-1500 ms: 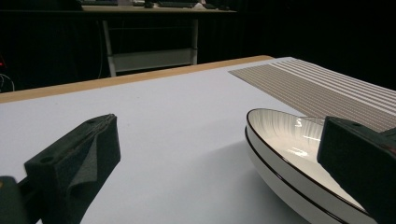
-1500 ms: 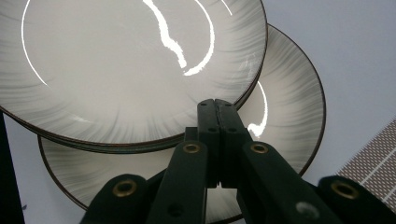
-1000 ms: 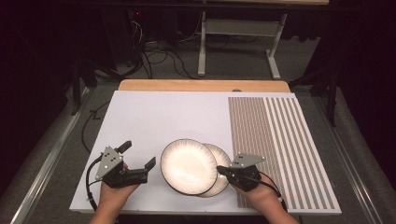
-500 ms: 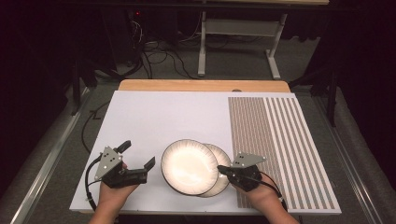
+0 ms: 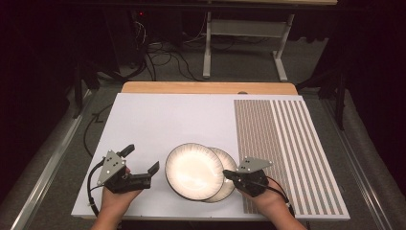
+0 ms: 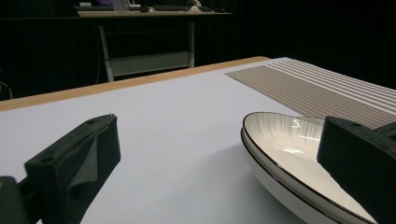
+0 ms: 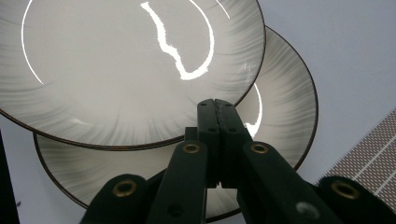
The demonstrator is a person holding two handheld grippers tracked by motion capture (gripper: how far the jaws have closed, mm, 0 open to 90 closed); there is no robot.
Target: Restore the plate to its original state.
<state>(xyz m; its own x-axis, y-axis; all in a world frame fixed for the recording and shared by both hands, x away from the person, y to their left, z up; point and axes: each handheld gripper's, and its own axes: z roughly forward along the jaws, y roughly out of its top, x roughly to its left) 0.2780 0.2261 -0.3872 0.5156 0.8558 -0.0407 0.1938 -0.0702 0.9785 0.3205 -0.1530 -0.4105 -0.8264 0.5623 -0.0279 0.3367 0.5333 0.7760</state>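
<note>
High view shows two white plates with thin dark rims, overlapped near the front edge of the white board [image 5: 158,120]: the upper plate [image 5: 194,171] lies toward 9 o'clock, and the lower plate [image 5: 229,165] peeks out from beneath it toward 3 o'clock as a crescent. Right gripper view looks down on the pair, with the upper plate [image 7: 126,65] covering much of the lower plate [image 7: 285,107], and faint grey streaks fan outward across both surfaces. At about 4 o'clock from the stack, the right gripper [image 5: 229,176] reaches over the lower plate's rim; in its own view the right gripper [image 7: 218,105] has its jaws pressed flat together with nothing between them, the tips hovering above the spot where the upper plate's edge crosses the lower one. Whether the tips touch the plates cannot be told. At 9 o'clock from the stack, the left gripper [image 5: 141,162] sits just beside the upper plate, its jaws spread wide and empty; in the left gripper view one jaw stands over bare board and the other in front of the plates' near rim. Farther out, at 3 o'clock, a brown striped mat [image 5: 287,148] covers the board's right portion, and a wooden strip [image 5: 206,88] runs along its edge at 12 o'clock.
</note>
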